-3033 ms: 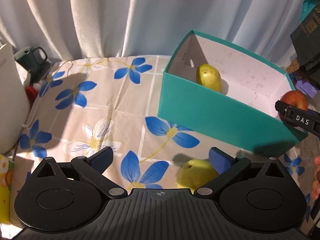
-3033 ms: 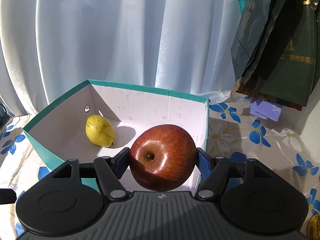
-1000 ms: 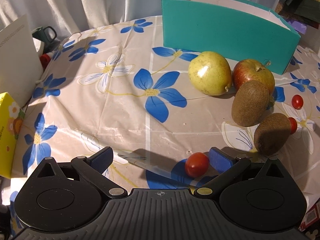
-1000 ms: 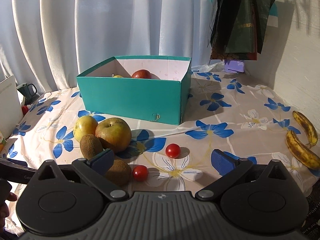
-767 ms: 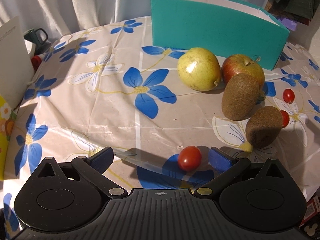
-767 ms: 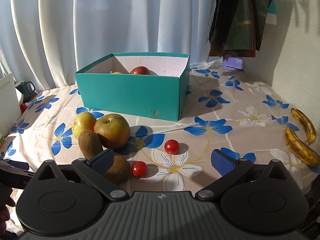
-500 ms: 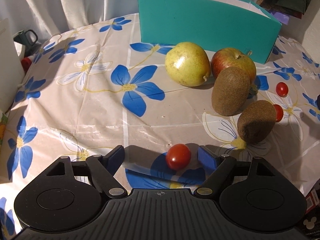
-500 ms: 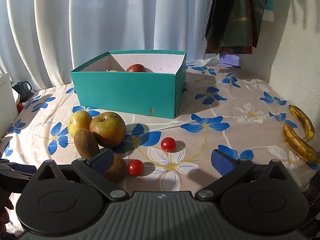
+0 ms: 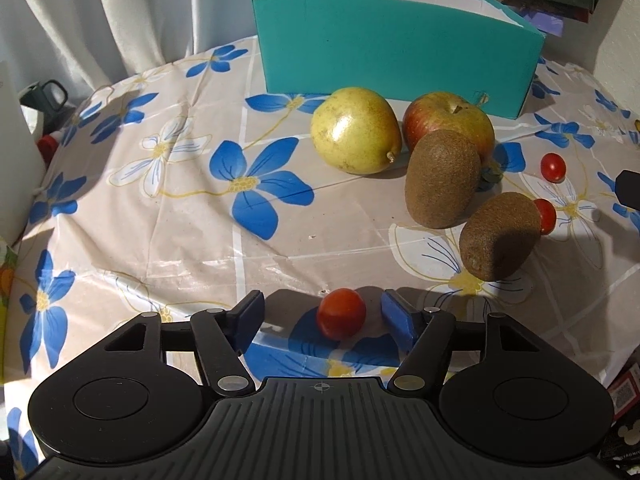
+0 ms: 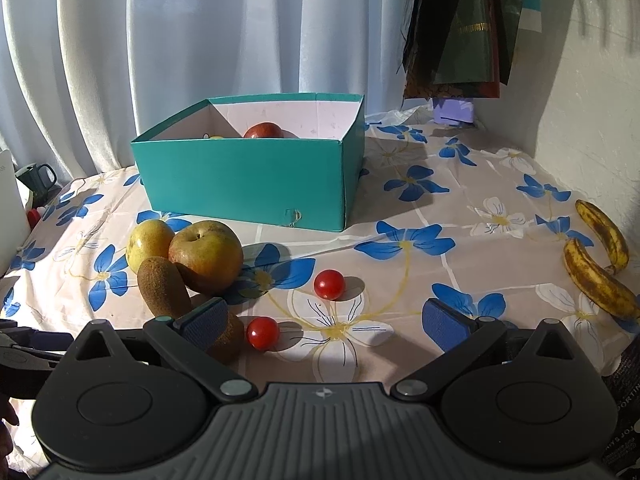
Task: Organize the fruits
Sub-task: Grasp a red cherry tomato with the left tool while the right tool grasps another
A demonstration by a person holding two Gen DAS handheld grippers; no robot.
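I am holding my left gripper low over the flowered tablecloth, and its jaws have just been closing in around a cherry tomato. The tomato is sitting on the cloth between my blue pads, nearer the right one, but neither pad is touching it, so the jaws are standing partly apart with nothing gripped.

Farther out and to the right, a yellow pear and a red-and-yellow apple are lying side by side just in front of the teal box. A kiwi is leaning against the near side of the apple, and a second kiwi is lying nearer and to its right. Two more cherry tomatoes are resting on the right: one is tucked just behind the second kiwi, the other is lying farther off.

I am keeping my right gripper wide apart and empty, hovering near the edge of the table. From that side I am seeing a red apple lying inside the box, and two spotted bananas lying far to the right, well apart from the other fruit.
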